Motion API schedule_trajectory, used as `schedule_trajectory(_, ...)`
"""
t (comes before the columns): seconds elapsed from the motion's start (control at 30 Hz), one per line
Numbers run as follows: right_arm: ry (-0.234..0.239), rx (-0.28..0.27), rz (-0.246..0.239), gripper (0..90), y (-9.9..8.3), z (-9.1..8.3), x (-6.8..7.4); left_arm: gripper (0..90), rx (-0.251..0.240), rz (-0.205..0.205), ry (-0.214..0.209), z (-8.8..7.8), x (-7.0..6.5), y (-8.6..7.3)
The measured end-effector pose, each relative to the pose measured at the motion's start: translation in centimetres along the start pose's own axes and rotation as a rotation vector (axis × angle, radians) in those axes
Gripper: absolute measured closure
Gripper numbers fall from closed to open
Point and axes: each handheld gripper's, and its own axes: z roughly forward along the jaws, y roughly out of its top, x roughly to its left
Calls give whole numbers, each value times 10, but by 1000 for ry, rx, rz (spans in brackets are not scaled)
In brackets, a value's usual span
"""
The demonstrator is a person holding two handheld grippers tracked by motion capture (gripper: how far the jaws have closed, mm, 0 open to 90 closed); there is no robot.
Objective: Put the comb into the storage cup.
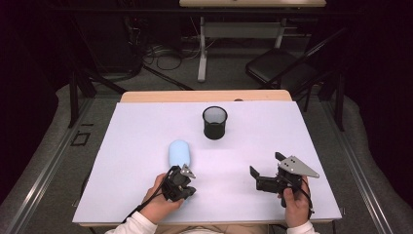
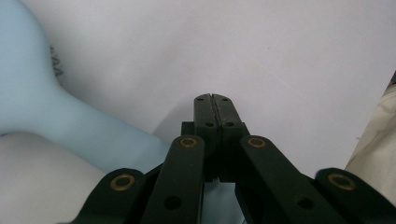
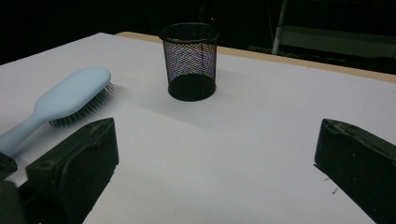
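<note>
Blue hairbrush [image 1: 179, 152] is lying just in front of the black mesh cup [image 1: 215, 122], with the left gripper [image 2: 215, 103] sitting pinched together beside its handle and the right gripper [image 3: 215, 154] waiting wide apart, so closed tongs may be pushing the brush away.

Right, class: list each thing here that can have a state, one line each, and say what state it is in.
Hairbrush: lying flat on the table, bristles down, handle by the left gripper.
Mesh cup: upright, looks empty.
Left gripper: jaws shut, nothing between the tips.
Right gripper: jaws wide open, nothing between them.
</note>
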Motion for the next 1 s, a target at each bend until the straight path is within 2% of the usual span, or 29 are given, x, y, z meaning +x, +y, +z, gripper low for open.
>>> schedule_trajectory(0.37, 0, -1, -1, 0, 0, 0, 0, 900, 1, -32, 15, -8, 8, -16)
schedule_trajectory(0.73, -2, 2, -1, 0, 0, 0, -1, 900, 3, -55, 37, -13, 14, -25)
schedule_trajectory(0.83, -3, 4, 2, 0, 0, 0, -1, 900, 5, -67, 58, -17, 18, -30)
schedule_trajectory(1.0, -2, 4, 2, 0, -1, 1, 0, 900, 4, -78, 70, -19, 23, -35)
